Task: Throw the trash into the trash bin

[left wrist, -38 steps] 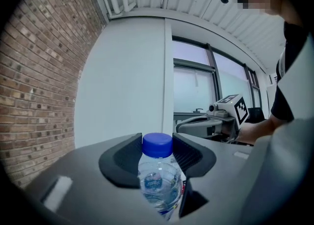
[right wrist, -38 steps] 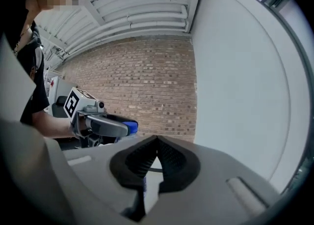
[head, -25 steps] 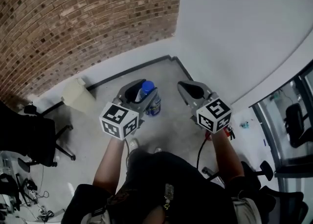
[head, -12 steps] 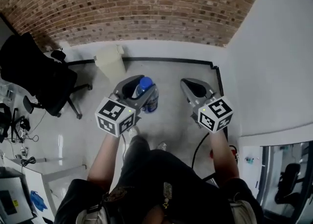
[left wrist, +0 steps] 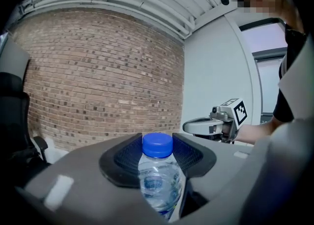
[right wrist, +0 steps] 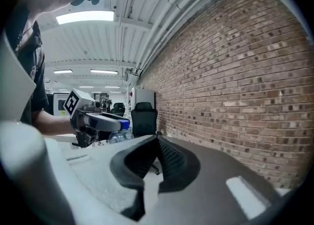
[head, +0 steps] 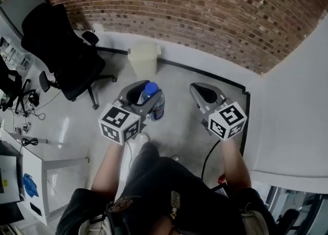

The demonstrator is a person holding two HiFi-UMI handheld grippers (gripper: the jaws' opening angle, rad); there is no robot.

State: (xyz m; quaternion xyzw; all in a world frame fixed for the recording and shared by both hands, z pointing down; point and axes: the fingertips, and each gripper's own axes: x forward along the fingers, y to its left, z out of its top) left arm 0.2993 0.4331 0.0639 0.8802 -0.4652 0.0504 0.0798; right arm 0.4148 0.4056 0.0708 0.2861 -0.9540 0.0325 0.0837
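A clear plastic bottle (head: 155,104) with a blue cap is clamped upright between the pads of my left gripper (head: 145,92). In the left gripper view the bottle (left wrist: 159,182) fills the gap between the dark pads and its cap stands above them. My right gripper (head: 204,93) hangs level beside it, shut, with nothing between its pads; the right gripper view shows the gripper (right wrist: 157,143) with its pads meeting. A cream trash bin (head: 143,59) stands on the floor against the brick wall, just beyond the left gripper.
A black office chair (head: 66,54) stands left of the bin. A white desk (head: 38,170) with cables is at the lower left. The brick wall (head: 205,13) runs across ahead and meets a white wall (head: 292,126) on the right.
The whole view has swung left: the trash bin moved from the far left to straight ahead, and the chair came into view. Both grippers keep their pose; the bottle stays held.
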